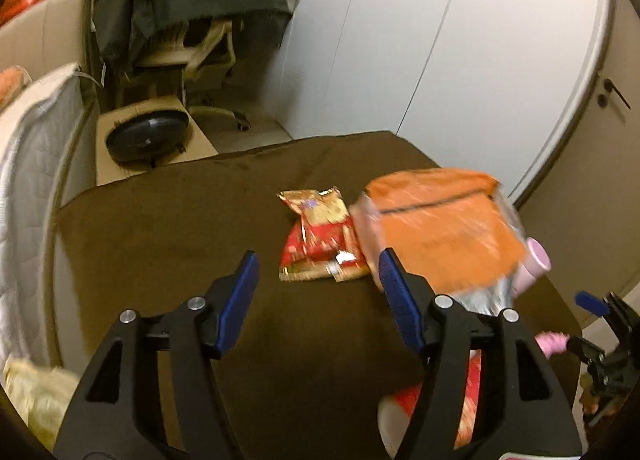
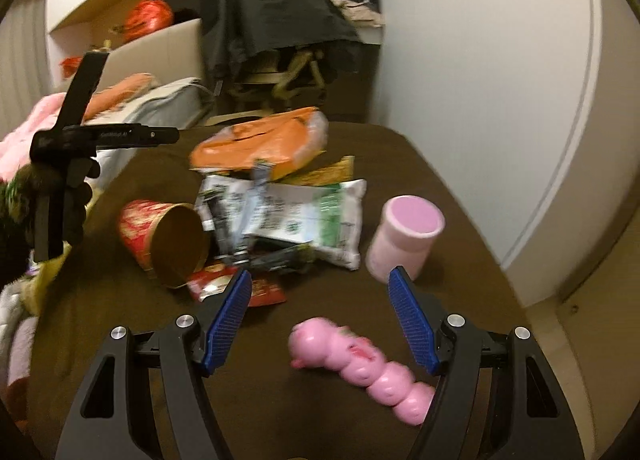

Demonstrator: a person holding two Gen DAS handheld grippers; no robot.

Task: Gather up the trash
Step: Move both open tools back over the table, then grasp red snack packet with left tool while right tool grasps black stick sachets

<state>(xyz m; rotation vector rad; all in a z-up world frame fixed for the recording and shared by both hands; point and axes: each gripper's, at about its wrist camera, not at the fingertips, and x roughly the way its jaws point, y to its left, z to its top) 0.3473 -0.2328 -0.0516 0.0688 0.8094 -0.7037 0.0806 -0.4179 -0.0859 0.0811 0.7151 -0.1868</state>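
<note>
Surface point(image 2: 120, 340) carries a litter heap at centre. Cup point(image 2: 168, 240) lies tipped on its side at heap's left, mouth toward the camera. Flat printed pouch point(image 2: 304, 216) just right of cup; large bag point(image 2: 260, 140) behind it, partly on top of the heap. Small wrapper point(image 2: 240, 288) in front of cup, under its rim. Capped jar point(image 2: 404, 236) upright, right of pouch, apart from it. Segmented toy point(image 2: 360, 364) lies nearest, in front of jar. Draped chair point(image 2: 276, 20) behind surface.
</note>
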